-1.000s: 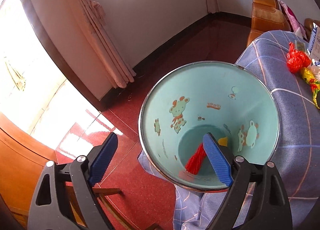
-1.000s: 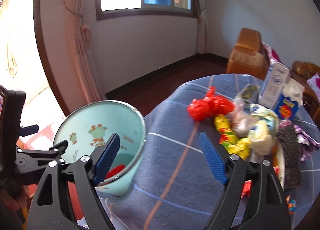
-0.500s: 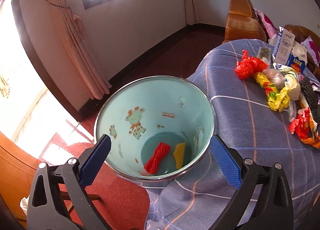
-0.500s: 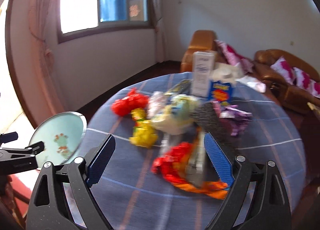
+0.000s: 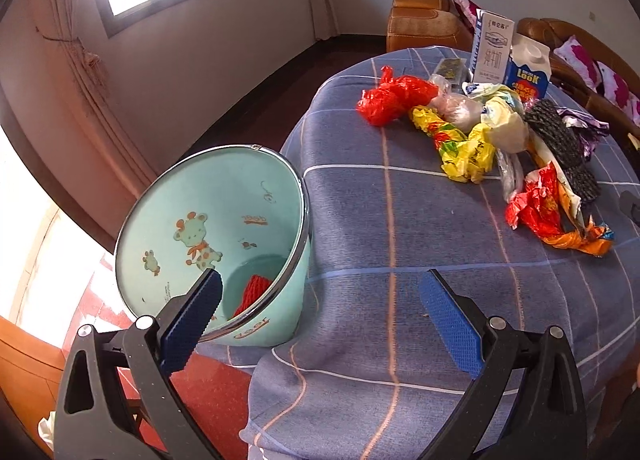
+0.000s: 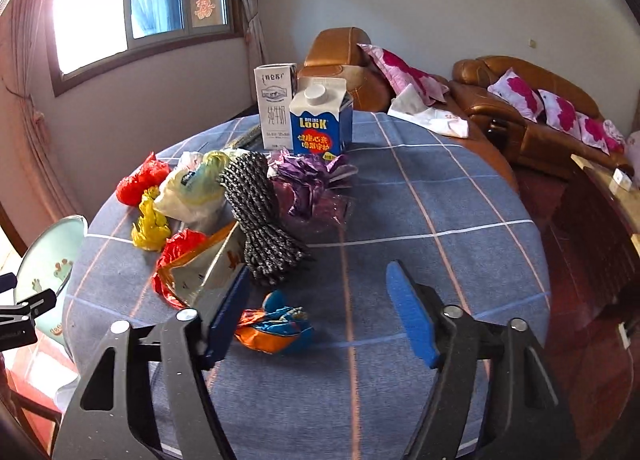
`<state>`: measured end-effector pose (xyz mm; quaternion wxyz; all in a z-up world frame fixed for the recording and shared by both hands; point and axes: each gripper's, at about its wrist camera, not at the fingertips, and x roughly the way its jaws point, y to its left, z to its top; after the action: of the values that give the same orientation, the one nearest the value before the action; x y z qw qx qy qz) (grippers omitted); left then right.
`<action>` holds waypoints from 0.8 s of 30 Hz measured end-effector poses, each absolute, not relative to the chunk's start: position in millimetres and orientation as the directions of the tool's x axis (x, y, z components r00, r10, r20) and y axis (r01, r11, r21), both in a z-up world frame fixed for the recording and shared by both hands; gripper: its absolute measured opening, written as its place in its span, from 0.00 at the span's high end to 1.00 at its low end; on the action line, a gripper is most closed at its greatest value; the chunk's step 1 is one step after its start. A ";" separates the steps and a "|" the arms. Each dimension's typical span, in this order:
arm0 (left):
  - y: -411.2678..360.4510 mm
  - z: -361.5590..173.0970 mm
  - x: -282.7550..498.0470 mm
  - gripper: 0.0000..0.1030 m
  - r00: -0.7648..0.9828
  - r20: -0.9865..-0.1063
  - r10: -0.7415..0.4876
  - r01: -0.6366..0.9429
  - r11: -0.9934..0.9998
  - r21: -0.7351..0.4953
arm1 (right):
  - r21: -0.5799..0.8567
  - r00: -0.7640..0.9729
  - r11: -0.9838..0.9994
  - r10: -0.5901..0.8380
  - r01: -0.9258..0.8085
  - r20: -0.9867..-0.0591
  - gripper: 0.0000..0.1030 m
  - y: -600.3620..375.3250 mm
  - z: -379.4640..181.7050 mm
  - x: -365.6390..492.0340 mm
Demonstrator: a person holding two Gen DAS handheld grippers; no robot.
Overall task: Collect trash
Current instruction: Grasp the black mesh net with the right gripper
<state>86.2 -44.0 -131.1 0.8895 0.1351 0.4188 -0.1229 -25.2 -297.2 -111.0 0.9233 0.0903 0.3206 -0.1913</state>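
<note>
A pale teal bin stands by the table's edge with a red net piece inside; it shows at the far left of the right wrist view. My left gripper is open and empty over the blue checked tablecloth, beside the bin. My right gripper hangs over the trash pile, its jaws closing. An orange and blue wrapper lies between them near the left pad, not pressed. Behind lie a red-orange wrapper, black mesh, a purple wrapper and a yellow wrapper.
A white milk carton and a blue carton stand upright at the back of the table. A red bag lies at the pile's left end. Brown sofas with pink cushions lie beyond. The floor is red tile.
My left gripper swung from over the bin toward the tablecloth. My right gripper travelled from the bin side across to the trash pile, and its jaws narrowed.
</note>
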 end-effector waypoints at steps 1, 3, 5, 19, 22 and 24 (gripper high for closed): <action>-46.1 -131.6 85.4 0.06 0.618 -0.779 -0.106 0.336 0.931 0.141 | 0.057 0.723 0.913 -0.280 0.404 -0.632 0.39 -299.7 -110.8 -22.5; -49.9 -132.5 84.6 0.06 0.614 -0.781 -0.112 0.346 0.928 0.138 | 0.065 0.724 0.920 -0.259 0.387 -0.639 0.40 -300.6 -109.9 -15.8; -52.8 -132.4 83.8 0.06 0.610 -0.783 -0.122 0.354 0.926 0.131 | 0.055 0.719 0.934 -0.233 0.353 -0.655 0.40 -299.3 -109.9 -2.2; -91.3 -127.4 82.0 0.06 0.606 -0.779 -0.163 0.425 0.894 0.144 | 0.063 0.666 0.971 -0.109 0.229 -0.738 0.78 -304.2 -134.2 38.7; -93.7 -126.5 87.9 0.06 0.602 -0.781 -0.165 0.419 0.898 0.133 | 0.057 0.700 0.975 -0.112 0.214 -0.705 0.80 -302.6 -124.5 28.2; -95.5 -124.2 93.3 0.06 0.608 -0.778 -0.160 0.405 0.905 0.130 | 0.070 0.730 0.976 -0.107 0.208 -0.675 0.80 -303.0 -115.4 18.8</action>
<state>93.3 -95.5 -124.2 0.8842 0.1483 0.4132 -0.1598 18.8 -303.0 -115.4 0.9273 0.0706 0.3577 -0.0851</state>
